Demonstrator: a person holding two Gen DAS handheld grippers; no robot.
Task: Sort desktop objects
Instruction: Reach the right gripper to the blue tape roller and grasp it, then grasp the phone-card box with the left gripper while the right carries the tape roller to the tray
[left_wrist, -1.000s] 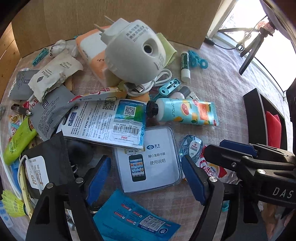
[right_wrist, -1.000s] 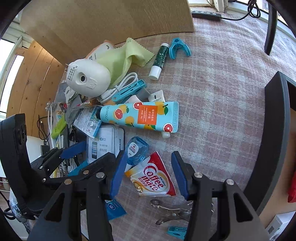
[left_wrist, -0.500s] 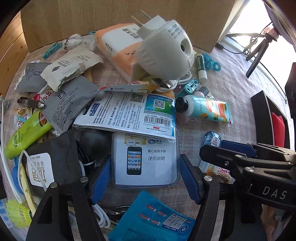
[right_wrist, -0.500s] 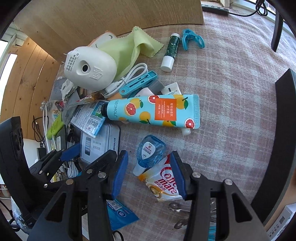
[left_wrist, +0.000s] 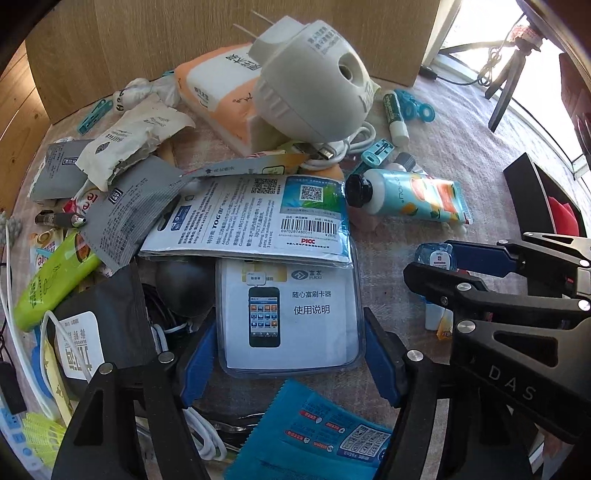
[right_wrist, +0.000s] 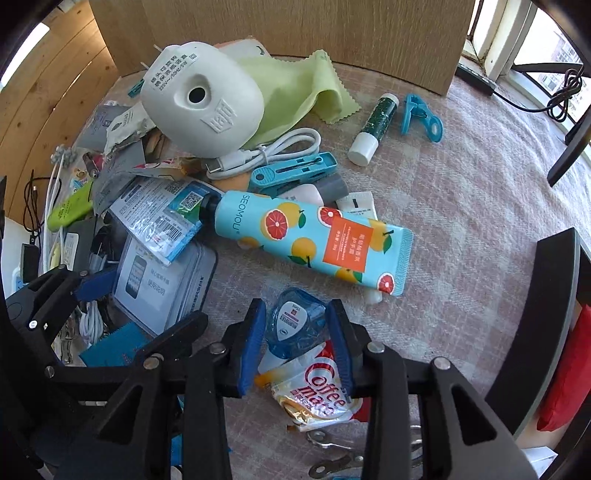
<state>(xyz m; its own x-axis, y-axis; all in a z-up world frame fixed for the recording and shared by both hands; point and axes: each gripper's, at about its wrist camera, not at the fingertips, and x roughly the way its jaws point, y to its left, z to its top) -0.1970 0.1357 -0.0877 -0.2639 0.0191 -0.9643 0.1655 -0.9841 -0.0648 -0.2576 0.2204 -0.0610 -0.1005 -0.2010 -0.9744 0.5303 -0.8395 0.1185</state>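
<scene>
- Since a second ago, both my claws have moved forward over the messy pile. My left claw (left_wrist: 286, 363) used to sit in front of the clear plastic card-reader case with the phone picture (left_wrist: 290, 314); now its blue pads are on each side of it.
- My right claw (right_wrist: 297, 347) has slid up too. The small blue see-through correction tape (right_wrist: 293, 326) now sits between its pads, partly on top of the red and white creamer packet (right_wrist: 317, 397).
- My left claw is spread wide and grips nothing yet. The case lies flat on the checked cloth (right_wrist: 461, 206), with its far end tucked under the white barcode packet (left_wrist: 251, 218).
- My right claw has closed in a lot, and its pads look like they touch the tape or almost do. I can't tell if it grips.
- I think this is the grabbing step, two things at once.
- Next I should squeeze both claws. Then I should pull the case out from under the packet and lift the tape without the creamer packet.
</scene>
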